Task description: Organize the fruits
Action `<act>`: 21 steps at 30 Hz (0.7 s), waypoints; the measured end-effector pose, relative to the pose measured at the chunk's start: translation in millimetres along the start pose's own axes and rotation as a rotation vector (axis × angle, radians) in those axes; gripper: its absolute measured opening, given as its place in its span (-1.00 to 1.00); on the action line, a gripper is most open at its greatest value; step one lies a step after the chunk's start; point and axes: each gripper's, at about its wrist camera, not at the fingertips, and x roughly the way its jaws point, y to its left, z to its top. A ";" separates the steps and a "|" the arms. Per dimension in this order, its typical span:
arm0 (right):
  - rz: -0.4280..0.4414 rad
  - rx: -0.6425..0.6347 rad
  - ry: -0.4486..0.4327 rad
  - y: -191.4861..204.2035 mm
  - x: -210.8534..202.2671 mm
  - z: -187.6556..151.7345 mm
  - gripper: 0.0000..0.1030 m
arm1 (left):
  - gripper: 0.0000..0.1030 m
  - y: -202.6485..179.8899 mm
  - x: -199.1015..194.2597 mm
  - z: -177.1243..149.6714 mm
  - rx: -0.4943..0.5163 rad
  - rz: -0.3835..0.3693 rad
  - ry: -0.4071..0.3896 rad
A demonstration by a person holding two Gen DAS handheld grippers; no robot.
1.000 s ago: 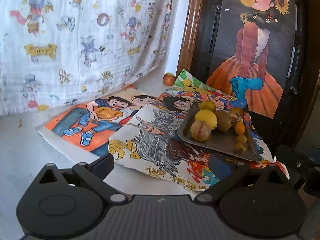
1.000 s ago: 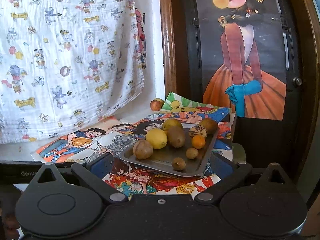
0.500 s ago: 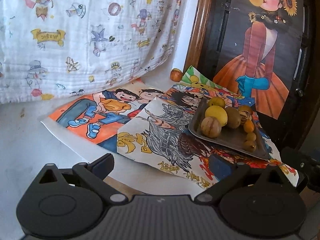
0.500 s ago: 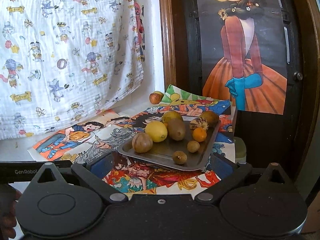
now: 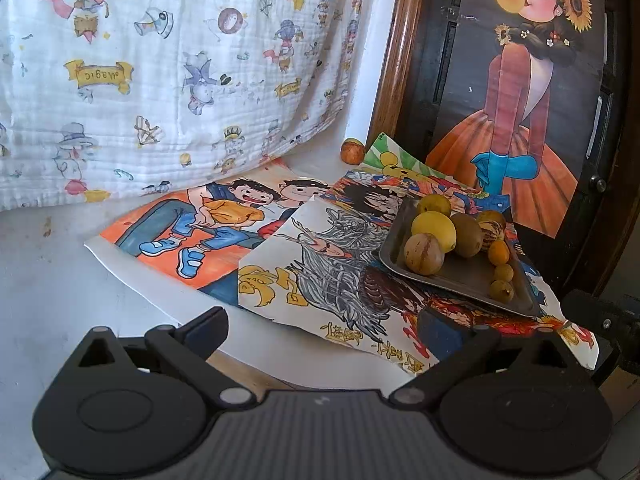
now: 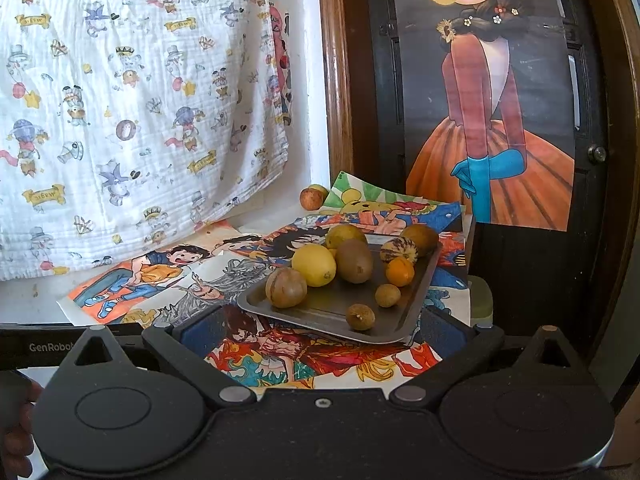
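Note:
A grey metal tray [image 6: 416,300] [image 5: 464,280] lies on cartoon posters and holds several fruits: a yellow lemon [image 6: 314,265] [image 5: 434,230], a brown kiwi [image 6: 355,261], a brown round fruit [image 6: 286,287] [image 5: 424,253], a small orange [image 6: 400,271] and small brown ones. One reddish fruit [image 6: 311,199] [image 5: 352,151] lies apart by the back wall. My right gripper [image 6: 316,326] is open and empty just before the tray's front edge. My left gripper [image 5: 320,322] is open and empty, left of the tray above the poster's front edge.
Cartoon posters [image 5: 208,236] cover the white tabletop [image 5: 44,280]. A printed white cloth [image 5: 160,72] hangs at the back left. A dark door with a girl poster [image 6: 492,120] and wooden frame [image 6: 336,80] stands behind the tray. The left gripper's body [image 6: 48,346] shows at left.
Both grippers have drawn back and down a little, so the tray and fruits sit slightly farther and higher in view. Nothing on the table has moved.

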 end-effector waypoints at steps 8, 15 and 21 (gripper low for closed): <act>0.001 0.000 0.000 -0.6 -0.1 -0.1 0.99 | 0.99 -0.4 -1.4 0.2 0.006 -0.002 -0.003; 0.001 0.000 0.002 -0.3 0.0 -0.4 0.99 | 0.99 -1.0 -1.4 -0.1 0.006 -0.002 -0.003; 0.000 0.000 0.004 -0.2 0.3 -1.3 0.99 | 0.99 -1.3 -0.8 -0.6 0.007 -0.003 -0.002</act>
